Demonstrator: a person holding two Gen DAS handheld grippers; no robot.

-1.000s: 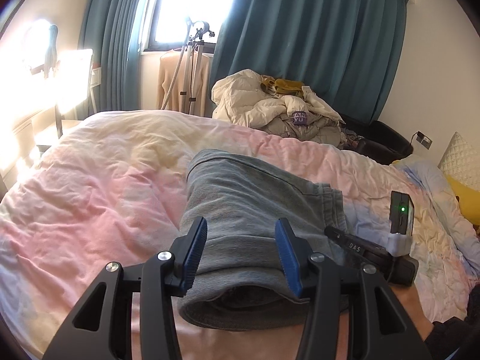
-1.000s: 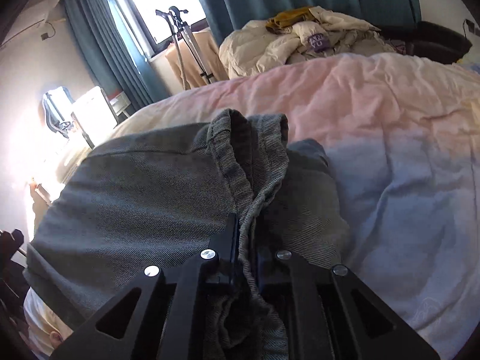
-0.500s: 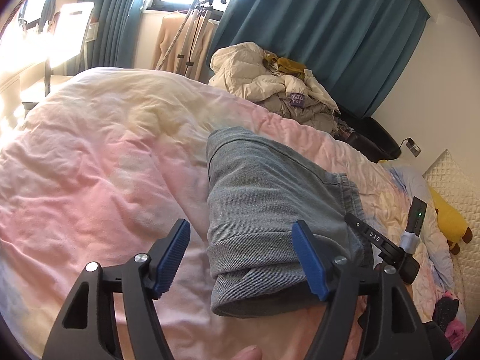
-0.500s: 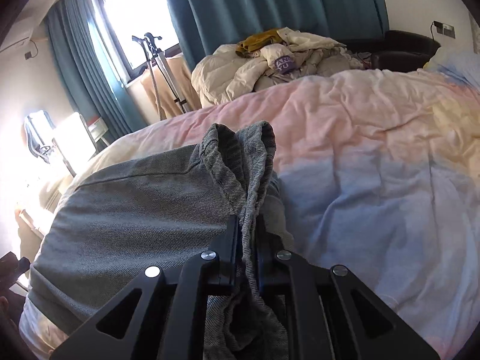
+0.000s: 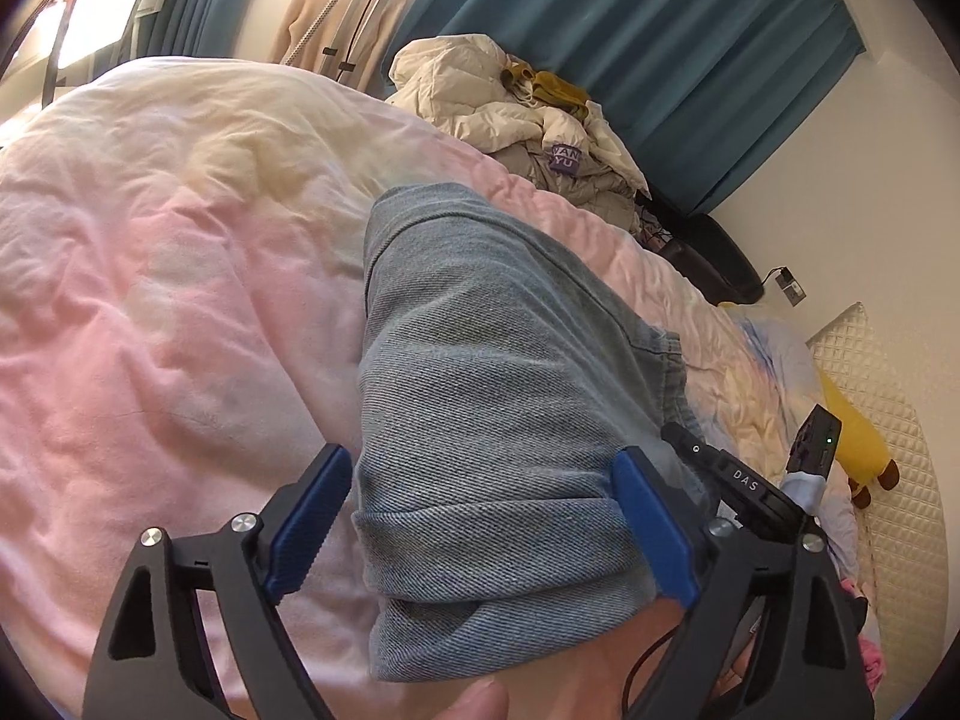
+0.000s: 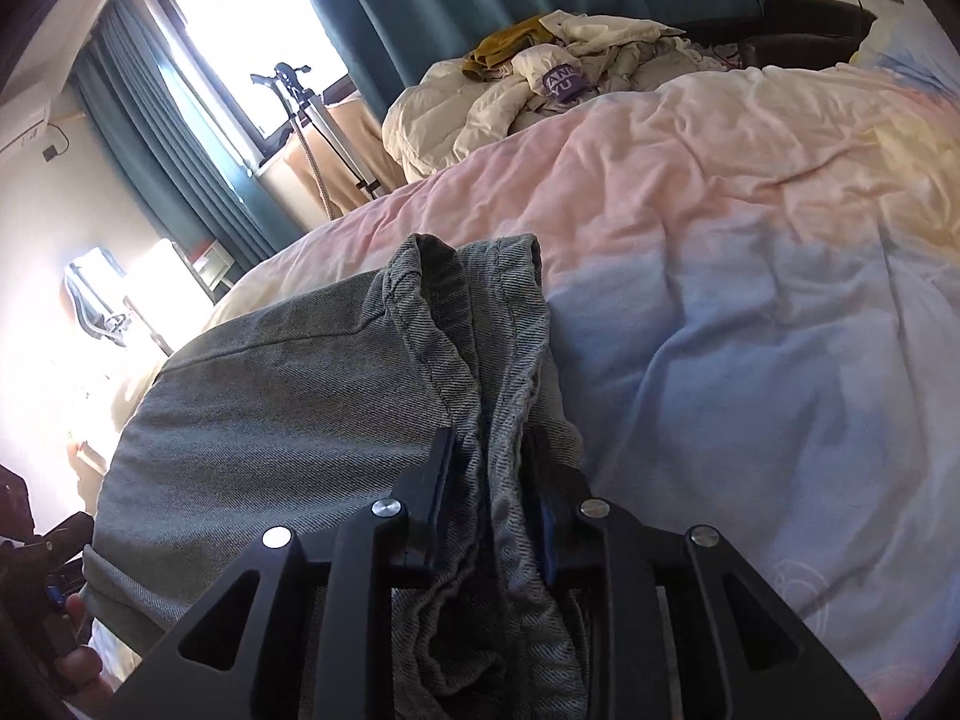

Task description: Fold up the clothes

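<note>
In the left wrist view, a wrinkled duvet of pink, cream and pale blue cotton [image 5: 150,312] covers the bed. On it lies a folded pair of faded grey-blue denim jeans [image 5: 498,384], running from the near edge up toward the middle of the bed. The left tongs [image 5: 480,516] have just been opening and now stand wide, their blue pads either side of the near fold of the jeans. The left pad is clear of the cloth; whether the right pad touches the jeans cannot be told, and nothing is pinched. To the right, a black device marked DAS [image 5: 744,489] sits against the jeans' edge, and a yellow plush toy [image 5: 858,444] lies beyond it by a quilted white headboard [image 5: 888,396]. Behind the bed are a heap of cream and grey clothing [image 5: 528,114] and teal curtains [image 5: 690,48].

In the right wrist view, the same jeans [image 6: 270,420] fill the lower left, resting on the duvet [image 6: 750,252]. A bunched, hemmed edge of the denim rises up between the black fingers of the right tongs [image 6: 489,474]. These tongs have just been opening too and are parted only narrowly; the cloth sits between them, and the pads look slack against it rather than clamped. At the far left edge, a fingertip of the person's hand [image 6: 75,606] shows beside dark hardware. A tripod [image 6: 306,120] stands at the bright window, with the clothing heap [image 6: 540,84] to its right.
</note>
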